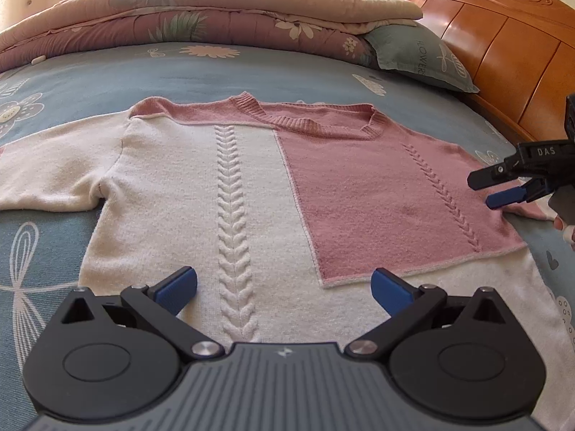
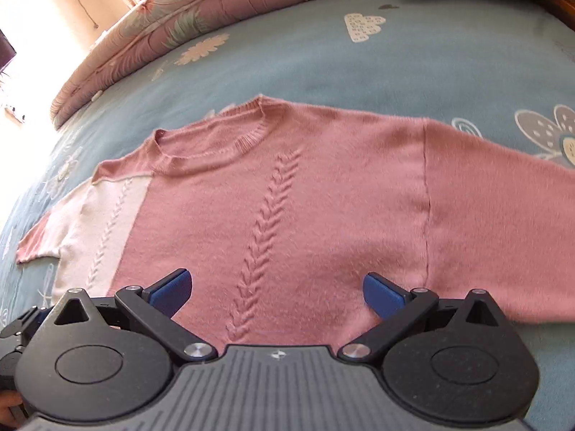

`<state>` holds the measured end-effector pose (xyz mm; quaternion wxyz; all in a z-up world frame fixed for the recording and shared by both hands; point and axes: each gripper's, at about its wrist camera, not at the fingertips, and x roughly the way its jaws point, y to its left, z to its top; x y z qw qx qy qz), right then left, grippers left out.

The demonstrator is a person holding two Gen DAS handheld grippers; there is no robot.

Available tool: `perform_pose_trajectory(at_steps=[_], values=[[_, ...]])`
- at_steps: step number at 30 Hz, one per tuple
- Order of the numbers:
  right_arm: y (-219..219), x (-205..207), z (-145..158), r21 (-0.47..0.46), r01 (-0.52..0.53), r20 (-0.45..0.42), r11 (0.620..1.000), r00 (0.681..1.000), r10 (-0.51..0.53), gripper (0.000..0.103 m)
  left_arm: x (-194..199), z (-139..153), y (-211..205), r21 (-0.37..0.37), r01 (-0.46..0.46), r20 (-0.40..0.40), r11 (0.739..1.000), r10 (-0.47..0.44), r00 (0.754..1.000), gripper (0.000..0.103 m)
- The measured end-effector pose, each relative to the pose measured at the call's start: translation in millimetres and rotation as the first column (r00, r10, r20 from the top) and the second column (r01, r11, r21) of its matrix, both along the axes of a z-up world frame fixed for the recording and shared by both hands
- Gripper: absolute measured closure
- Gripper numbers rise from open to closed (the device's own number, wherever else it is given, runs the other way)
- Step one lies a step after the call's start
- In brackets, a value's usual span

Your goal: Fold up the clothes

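Bed (image 1: 107, 82) with blue flower-print sheet, rolled quilt (image 1: 201, 10) and pillow (image 1: 417, 57) at the far side, wooden headboard (image 1: 503, 36) on the right.

Sweater (image 1: 251, 194), pink and cream, lies flat and face up mid-bed, collar (image 1: 309, 122) pointing away toward the quilt, hem toward the tongs. Long axis with sleeves spread runs left-right across both views. Cream sleeve (image 1: 54, 172) goes out left, pink sleeve (image 2: 503, 215) goes out right. No fold made yet, as far as I can judge.

Key relation: each sleeve lies outboard of its own-side tool. Left gripper (image 1: 284, 287) sits near the hem over the cream panel, straddling the cable-knit rib (image 1: 233, 233); the cream sleeve is well off to its left. Right gripper (image 2: 276, 291) is over the pink panel, and the left view shows its tip right by the pink armpit edge, so it's the nearer one to a sleeve. I'd expect the right side to start, sleeve folded inward across the chest.

Pose: both tools low, angled forward along the sweater toward the collar. Right one comes in from the right side, a bit of the hand (image 1: 564, 222) visible behind it.

Tongs: both jaws spread wide, nothing between the blue pads (image 1: 179, 287). Whether the pads touch the knit, can't tell.
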<state>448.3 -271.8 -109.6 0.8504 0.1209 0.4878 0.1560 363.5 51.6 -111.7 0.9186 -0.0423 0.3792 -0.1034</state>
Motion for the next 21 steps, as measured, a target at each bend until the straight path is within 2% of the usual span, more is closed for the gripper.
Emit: perform_pose_trajectory(at_steps=[1, 2, 4, 7, 12, 14, 17, 21], values=[[-0.9, -6.3, -8.5, -0.01, 0.012, -0.004, 1.0, 1.0, -0.012, 0.0, -0.3, -0.4, -1.9, 0.012, 0.002, 0.002, 1.0, -0.002, 1.0, 0.001], [-0.7, -16.6, -8.6, -0.009, 0.008, 0.043, 1.0, 0.999, -0.007, 0.0, -0.7, -0.6, -3.1, 0.021, 0.005, 0.004, 1.0, -0.005, 1.0, 0.001], [2.5, -24.8, -1.4, -0.025, 0.026, 0.035, 0.999, 0.999, -0.026, 0.0, -2.2, -0.1, -3.8, 0.026, 0.012, 0.006, 1.0, -0.012, 1.0, 0.001], [7.0, -41.5, 11.2, 0.043, 0.01, 0.056, 0.999, 0.998, -0.012, 0.0, -2.5, 0.8, -2.3, 0.011, 0.014, 0.002, 1.0, -0.014, 1.0, 0.001], [11.8, -51.2, -8.8, -0.068, 0.017, 0.029, 0.998, 0.999, -0.015, 0.0, -3.2, 1.2, -3.0, 0.004, 0.017, -0.001, 1.0, -0.017, 1.0, 0.001], [3.7, -57.0, -8.6, -0.044, 0.054, 0.068, 0.998, 0.996, -0.051, 0.0, -4.0, 1.2, -4.2, 0.008, 0.022, -0.002, 1.0, -0.022, 1.0, 0.001], [2.7, -67.6, -0.7, 0.007, 0.11, 0.056, 0.994, 0.992, -0.11, 0.0, -5.9, 1.1, -8.1, 0.025, 0.035, 0.001, 0.999, -0.035, 0.999, 0.001], [19.2, -89.1, 5.3, 0.018, 0.04, 0.072, 0.999, 0.997, -0.041, 0.0, -7.4, 1.6, -11.4, 0.034, 0.049, 0.0, 0.998, -0.049, 0.999, 0.001]])
